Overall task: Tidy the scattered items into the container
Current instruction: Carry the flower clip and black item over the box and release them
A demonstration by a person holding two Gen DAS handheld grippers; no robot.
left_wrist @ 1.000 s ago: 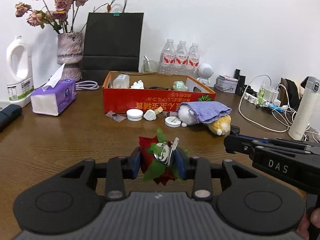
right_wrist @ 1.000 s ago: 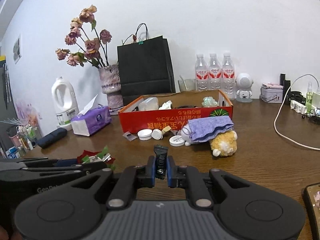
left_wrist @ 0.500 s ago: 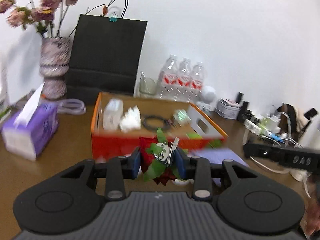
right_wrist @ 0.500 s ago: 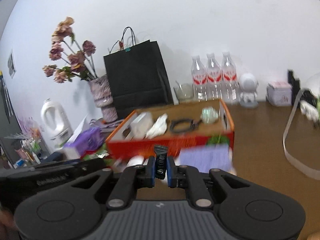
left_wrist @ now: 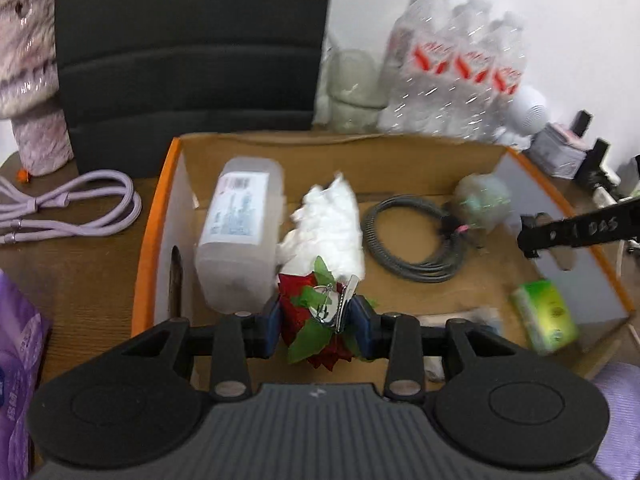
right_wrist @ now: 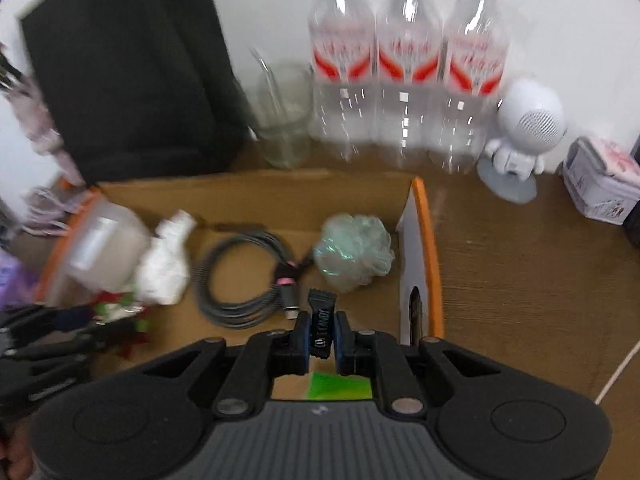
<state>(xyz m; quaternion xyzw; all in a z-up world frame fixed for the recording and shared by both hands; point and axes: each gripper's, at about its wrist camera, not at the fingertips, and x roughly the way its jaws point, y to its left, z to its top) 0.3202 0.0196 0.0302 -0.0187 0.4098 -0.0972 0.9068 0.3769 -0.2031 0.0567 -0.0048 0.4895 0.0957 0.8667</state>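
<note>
Scattered items are mostly gathered already, and two more hang over the cardboard box (left_wrist: 154, 248) in the grippers, tilted down at its open top so each can fall inside and not onto the table. The left gripper (left_wrist: 318, 320) pinches a red rose hair clip (left_wrist: 316, 312) between its blue pads, the petals and green leaves bulging out on both sides while the metal clip faces up (a soft, lumpy thing, so the fingers stand partly apart around it and grip the middle). It hovers above the box's near edge toward the left corner, just in front of a frosted plastic bottle (left_wrist: 240, 232) lying along the left wall and a crumpled white tissue (left_wrist: 326, 228). The right gripper (right_wrist: 322, 340) has its fingers pressed nearly together on a thin black sachet (right_wrist: 322, 324), held upright on its edge, which is why so narrow a grip suffices. It sits over the near right part of the box, beside the orange-edged right wall (right_wrist: 426, 248), with a coiled grey cable (right_wrist: 240, 280) and a pale green mesh ball (right_wrist: 352, 252) lying further in and a green packet (right_wrist: 340, 386) below it. Both loads look ready for release; bare cardboard under each would likely take them without disturbing anything.
</note>
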